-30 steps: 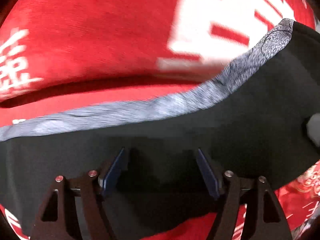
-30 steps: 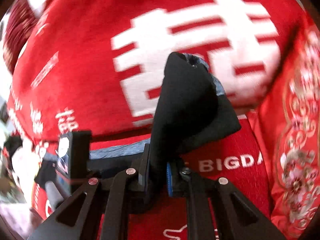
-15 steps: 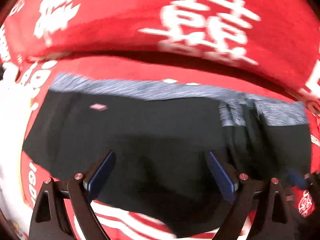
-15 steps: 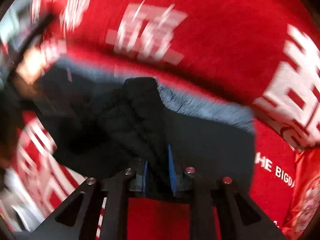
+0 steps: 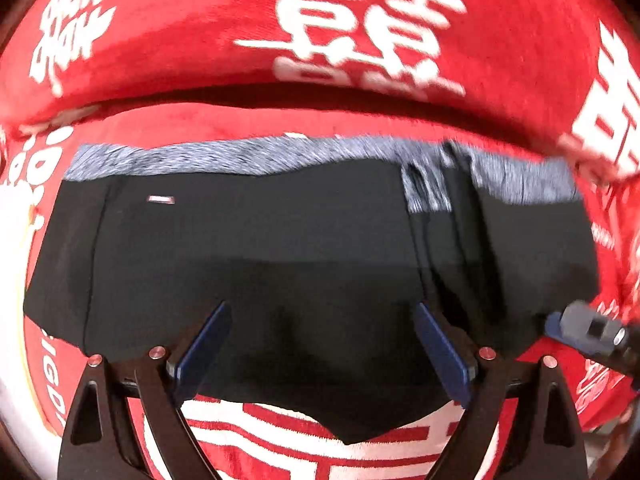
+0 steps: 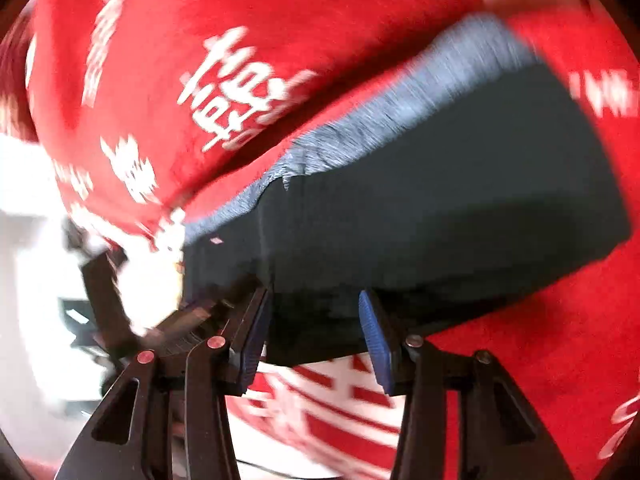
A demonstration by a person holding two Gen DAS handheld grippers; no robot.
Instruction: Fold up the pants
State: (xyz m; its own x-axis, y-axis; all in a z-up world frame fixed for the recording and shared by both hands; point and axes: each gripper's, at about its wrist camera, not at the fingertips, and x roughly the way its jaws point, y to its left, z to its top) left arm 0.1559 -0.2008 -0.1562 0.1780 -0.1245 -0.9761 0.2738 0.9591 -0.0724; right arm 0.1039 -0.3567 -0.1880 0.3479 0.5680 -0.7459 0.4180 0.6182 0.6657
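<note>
The pants [image 5: 256, 248], black with a grey heathered waistband [image 5: 248, 156], lie spread on a red blanket [image 5: 200, 40] printed with white characters. In the left wrist view they stretch across just ahead of the fingers, waistband on the far side and a pointed lower edge reaching back between the two blue pads. Toward the right of that view one layer overlaps another, with a strip of waistband turned down over the black cloth, so a side panel appears already folded inward.

The left gripper [image 5: 322, 344] stands wide apart, its fingers [image 5: 204, 344] hovering over the near edge of the fabric and holding nothing; that spread suits either a release or a readiness to pinch a new edge, and which it is cannot be told. The right gripper [image 6: 314, 334] is parted too, though less widely, and no cloth is pinched between its pads; the pants' near edge lies just beyond and between its fingertips. The right view is blurred by motion, so fine contact is uncertain. At the right edge of the left view the tip of the other gripper shows beside the pants' corner.

Judging from the layout, one fold looks laid down and both tools are free to take the next edge. Soft, thin cloth on a plush blanket may drag or bunch, so a grasp at the doubled edge would keep the layers aligned.
</note>
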